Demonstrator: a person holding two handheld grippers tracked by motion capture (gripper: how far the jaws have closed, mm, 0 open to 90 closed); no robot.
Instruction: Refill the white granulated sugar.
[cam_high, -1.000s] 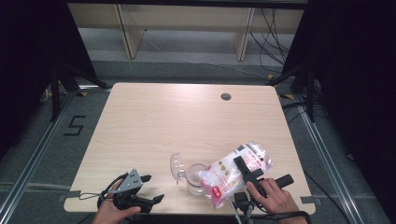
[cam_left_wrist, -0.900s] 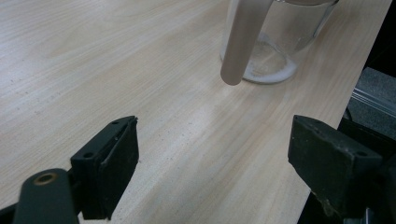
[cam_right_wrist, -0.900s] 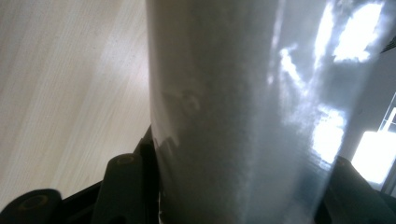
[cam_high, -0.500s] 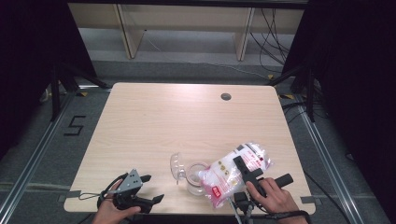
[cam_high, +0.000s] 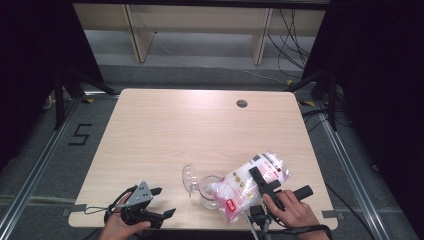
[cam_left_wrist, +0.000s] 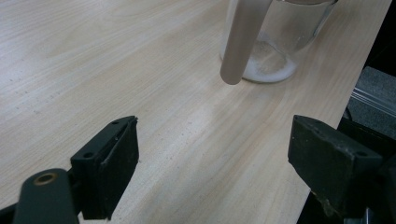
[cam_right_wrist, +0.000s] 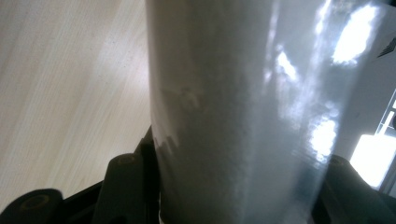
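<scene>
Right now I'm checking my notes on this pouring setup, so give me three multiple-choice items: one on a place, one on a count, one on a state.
1. Where does the glass jar stand?
A. by the table's near edge
B. at the far edge
C. on the floor

2. How many bags are on the table?
A. three
B. one
C. two

3. How are the left tongs?
A. shut on the jar
C. shut on the bag
B. open, holding nothing

Answers: 1 A, the jar sits between both hands. 2 B, only the plastic bag, held by the right tongs. 3 B, bare wood lies between the jaws.
</scene>
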